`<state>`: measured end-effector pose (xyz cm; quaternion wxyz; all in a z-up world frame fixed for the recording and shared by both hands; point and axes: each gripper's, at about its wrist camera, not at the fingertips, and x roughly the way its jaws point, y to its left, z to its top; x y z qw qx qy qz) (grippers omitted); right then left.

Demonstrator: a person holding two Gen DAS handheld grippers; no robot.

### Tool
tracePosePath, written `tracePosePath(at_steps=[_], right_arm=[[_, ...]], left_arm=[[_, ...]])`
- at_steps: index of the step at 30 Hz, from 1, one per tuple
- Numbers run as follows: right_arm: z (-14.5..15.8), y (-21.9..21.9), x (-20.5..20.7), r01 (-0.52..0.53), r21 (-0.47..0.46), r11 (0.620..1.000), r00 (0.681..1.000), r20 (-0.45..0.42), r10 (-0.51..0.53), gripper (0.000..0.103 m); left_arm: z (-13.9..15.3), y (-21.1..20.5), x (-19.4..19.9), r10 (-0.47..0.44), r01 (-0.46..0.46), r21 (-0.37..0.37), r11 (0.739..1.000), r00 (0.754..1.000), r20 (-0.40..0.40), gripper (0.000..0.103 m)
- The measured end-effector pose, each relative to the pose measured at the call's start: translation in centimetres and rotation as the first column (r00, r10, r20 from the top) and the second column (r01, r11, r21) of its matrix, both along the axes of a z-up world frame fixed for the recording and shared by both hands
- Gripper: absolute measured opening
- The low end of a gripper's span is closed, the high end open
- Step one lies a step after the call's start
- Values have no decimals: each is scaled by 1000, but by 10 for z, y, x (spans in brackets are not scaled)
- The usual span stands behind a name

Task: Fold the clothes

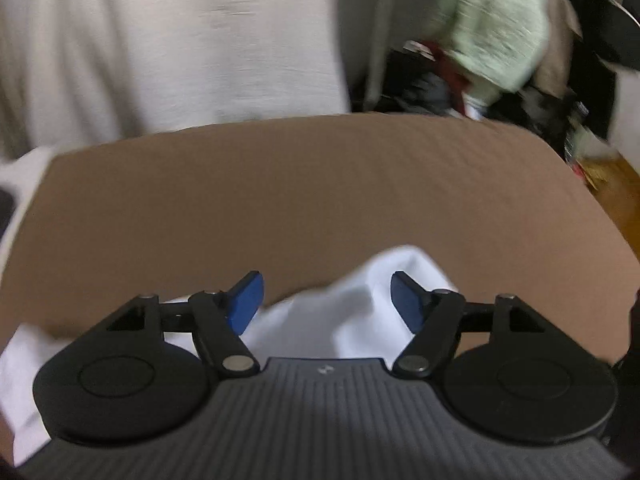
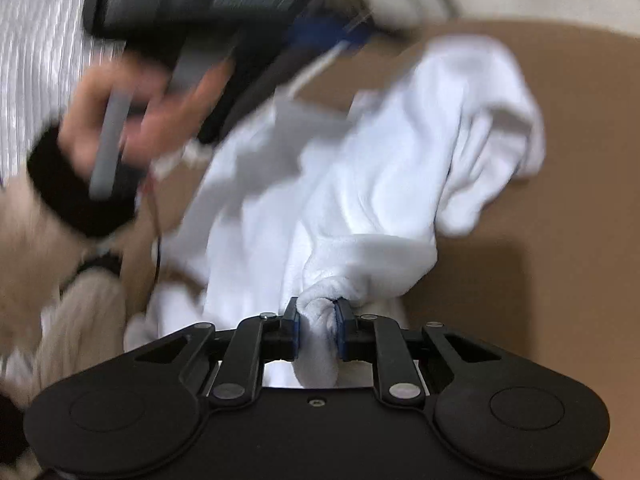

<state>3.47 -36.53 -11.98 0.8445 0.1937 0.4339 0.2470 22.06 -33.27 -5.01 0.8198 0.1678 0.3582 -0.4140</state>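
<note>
A crumpled white garment [image 2: 360, 168] lies on the brown surface [image 2: 560, 120]. My right gripper [image 2: 317, 326] is shut on a bunched fold of it, which sticks up between the blue pads. In the right wrist view my left gripper [image 2: 320, 36] shows blurred at the top, held by a hand [image 2: 132, 120] over the garment's far edge. In the left wrist view my left gripper [image 1: 327, 300] is open, its blue pads [image 1: 246, 300] spread wide, with a white peak of the garment [image 1: 352, 312] between and below them, not gripped.
The brown surface [image 1: 320, 192] fills the middle of the left wrist view. Behind it hangs a pale curtain [image 1: 160, 40]. A pile of clothes, with a light green piece [image 1: 492, 32], sits at the far right. Wooden floor [image 1: 624, 196] shows beside the surface.
</note>
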Motion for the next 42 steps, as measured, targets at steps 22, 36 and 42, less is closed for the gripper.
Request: tracePosePath(at_steps=[22, 36, 42], right_arm=[[5, -45, 9, 325, 114, 939, 945, -6, -326, 57], [6, -146, 15, 831, -276, 483, 549, 275, -789, 41], [-4, -137, 4, 841, -178, 511, 532, 94, -842, 43]], left_arm=[[35, 33, -40, 8, 11, -143, 990, 992, 127, 8], [45, -75, 22, 183, -171, -72, 983, 955, 235, 74], [3, 21, -33, 179, -179, -15, 984, 979, 95, 74]])
